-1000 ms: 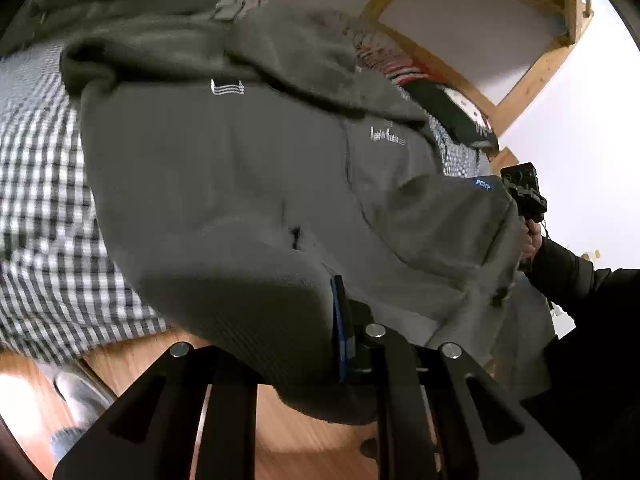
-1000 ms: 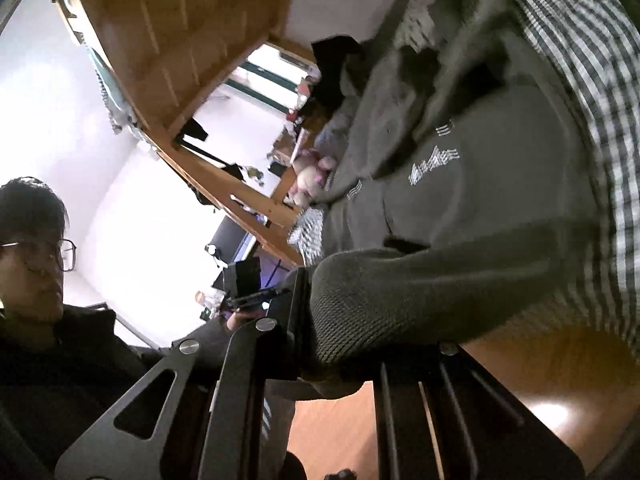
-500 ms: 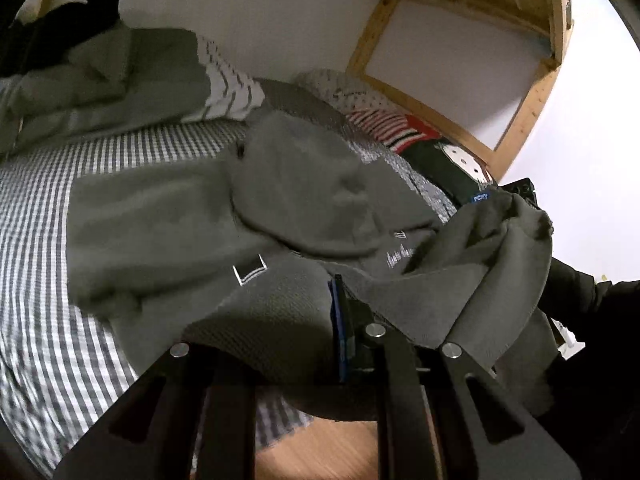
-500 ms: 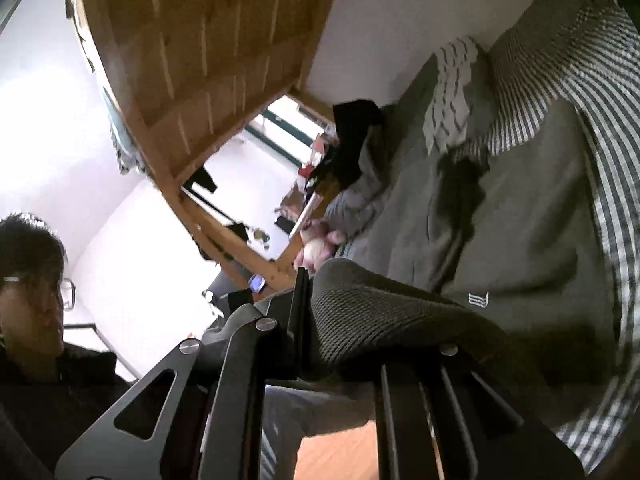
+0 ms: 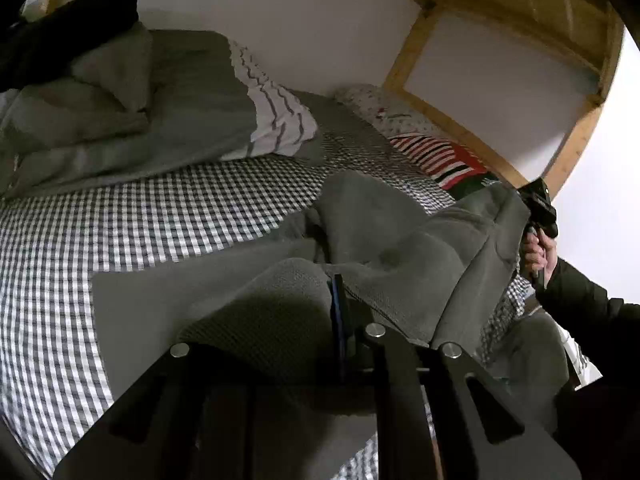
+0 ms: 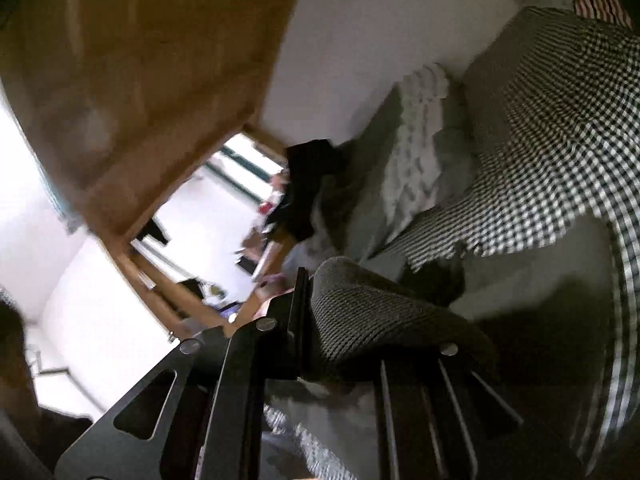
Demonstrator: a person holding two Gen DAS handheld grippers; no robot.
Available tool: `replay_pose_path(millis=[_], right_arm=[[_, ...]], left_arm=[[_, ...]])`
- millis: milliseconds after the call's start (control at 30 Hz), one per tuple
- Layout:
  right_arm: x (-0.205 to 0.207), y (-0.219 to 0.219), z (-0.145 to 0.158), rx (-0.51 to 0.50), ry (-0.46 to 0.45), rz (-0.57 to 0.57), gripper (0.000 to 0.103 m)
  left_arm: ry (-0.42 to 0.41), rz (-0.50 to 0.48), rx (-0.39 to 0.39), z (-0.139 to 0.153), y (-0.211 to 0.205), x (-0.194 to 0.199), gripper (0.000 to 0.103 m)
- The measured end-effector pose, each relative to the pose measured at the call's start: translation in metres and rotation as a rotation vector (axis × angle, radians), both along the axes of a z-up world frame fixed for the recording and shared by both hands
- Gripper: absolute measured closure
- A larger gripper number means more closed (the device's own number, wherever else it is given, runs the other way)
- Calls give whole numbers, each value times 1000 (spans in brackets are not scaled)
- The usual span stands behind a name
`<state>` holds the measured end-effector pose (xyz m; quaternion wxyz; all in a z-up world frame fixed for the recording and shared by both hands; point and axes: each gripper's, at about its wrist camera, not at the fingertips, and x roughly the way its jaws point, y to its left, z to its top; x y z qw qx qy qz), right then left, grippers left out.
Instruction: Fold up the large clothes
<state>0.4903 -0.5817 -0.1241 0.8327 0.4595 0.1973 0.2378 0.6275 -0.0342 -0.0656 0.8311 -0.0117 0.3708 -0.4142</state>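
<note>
A large grey knit sweater (image 5: 384, 248) lies partly on the checked bed sheet (image 5: 132, 216), its near edge lifted. My left gripper (image 5: 340, 320) is shut on a ribbed edge of the sweater, which bulges over its left finger. In the left wrist view the right gripper (image 5: 540, 208), held by a hand in a dark sleeve, grips another part of the same edge at the far right. In the right wrist view my right gripper (image 6: 312, 312) is shut on the ribbed grey sweater (image 6: 368, 316), and the cloth drapes over its right finger.
A grey duvet (image 5: 120, 120) with a striped white lining is heaped at the bed's back left, dark clothing (image 5: 68, 36) on top. Striped and dotted pillows (image 5: 432, 152) lie against the wooden bunk frame (image 5: 460, 132). The white wall (image 5: 260, 20) runs behind the bed.
Both grippers have risen and swung over the bed with the sweater's edge. The sweater's body, hanging off the bed a second ago, now lies bunched on the sheet, and the floor has left view.
</note>
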Motion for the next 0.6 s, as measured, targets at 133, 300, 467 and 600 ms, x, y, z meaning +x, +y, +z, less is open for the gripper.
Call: replay_pose_path(millis=[133, 300, 467, 600], right_arm=[[70, -15, -17, 10, 191, -50, 92], [132, -25, -46, 46, 445, -91, 92], [188, -33, -74, 78, 652, -42, 91], [208, -41, -69, 38, 677, 37, 91]], left_arm=[[62, 12, 18, -7, -10, 49, 89], [354, 50, -57, -48, -5, 122, 87], [537, 71, -141, -83, 2, 150, 86], [615, 66, -237, -94, 15, 153, 82]])
